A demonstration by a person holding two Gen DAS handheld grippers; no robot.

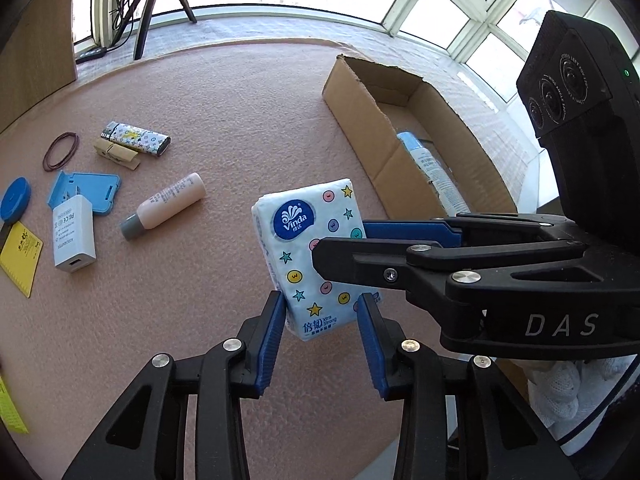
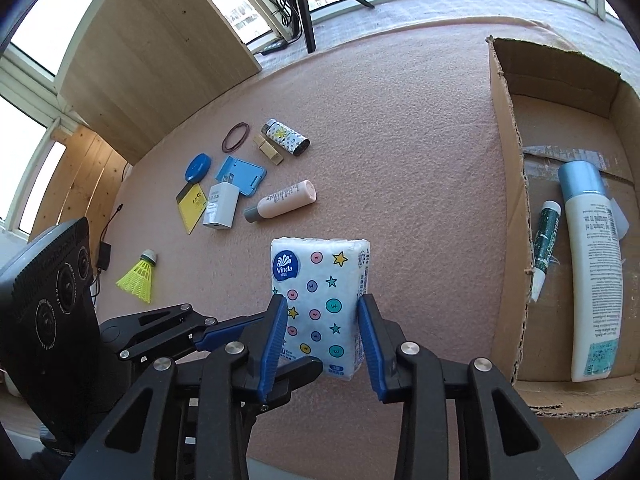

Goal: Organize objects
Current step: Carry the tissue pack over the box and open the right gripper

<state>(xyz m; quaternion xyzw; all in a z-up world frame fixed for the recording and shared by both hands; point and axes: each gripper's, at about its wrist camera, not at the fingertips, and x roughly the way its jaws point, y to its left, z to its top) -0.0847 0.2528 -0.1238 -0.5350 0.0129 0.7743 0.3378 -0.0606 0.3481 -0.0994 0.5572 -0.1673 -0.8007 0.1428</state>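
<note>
Both your grippers, left gripper (image 1: 322, 334) and right gripper (image 2: 322, 338), clamp the tissue pack (image 2: 320, 300) between their jaws | cardboard box (image 2: 508, 200) right of the jaws holds two items | small clutter beyond the jaws awaits.

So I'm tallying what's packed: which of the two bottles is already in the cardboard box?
The tall white bottle with the blue cap, lying inside the cardboard box. The small pink bottle with the grey cap lies out on the table.

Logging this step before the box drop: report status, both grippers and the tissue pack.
Left gripper and right gripper both shut on the Vinda tissue pack, held above the mat. Cardboard box open alongside. Nothing in the way.
</note>
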